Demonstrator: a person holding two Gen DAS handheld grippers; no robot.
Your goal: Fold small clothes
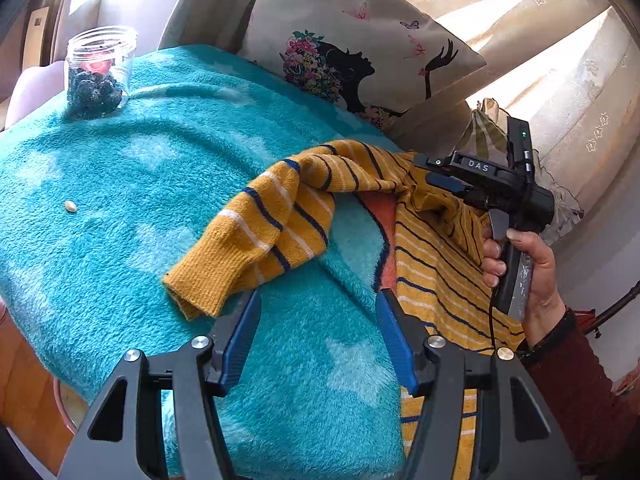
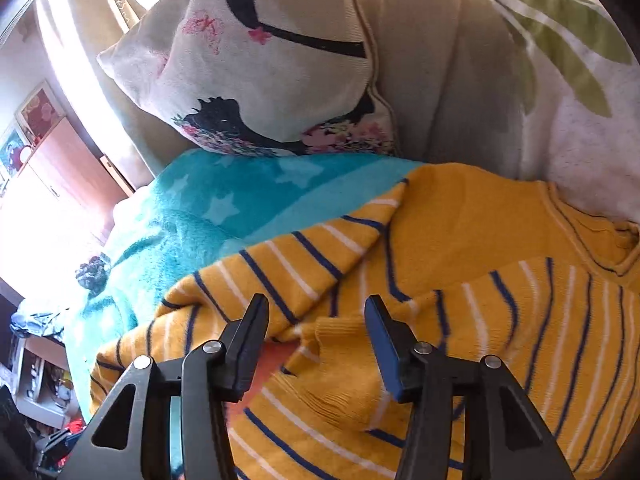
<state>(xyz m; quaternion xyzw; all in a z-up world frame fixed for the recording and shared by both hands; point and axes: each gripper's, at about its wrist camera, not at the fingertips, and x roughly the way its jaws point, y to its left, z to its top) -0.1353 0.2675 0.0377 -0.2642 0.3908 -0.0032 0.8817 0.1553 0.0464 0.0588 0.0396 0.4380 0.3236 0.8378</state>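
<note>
On the left, my left gripper (image 1: pixel 318 322) hung with its fingers half apart over the teal blanket (image 1: pixel 140 184), holding nothing, the sweater's sleeve cuff (image 1: pixel 200 284) just beside its left finger. To the right, my right gripper (image 2: pixel 316 320) stood equally agape above the striped yellow sweater (image 2: pixel 500 320), gripping nothing. I judged the sleeve should be pinched by its cuff and laid flat across the body.

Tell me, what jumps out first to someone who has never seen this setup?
A mustard-yellow striped sweater sprawls across a fluffy turquoise blanket, one sleeve flung toward the left. Two black hand-held grippers hang over it with jaws apart and nothing between them: the left gripper over the blanket, the right gripper over the sweater's body. Farther back, a clear jar and a flowery cushion.
</note>
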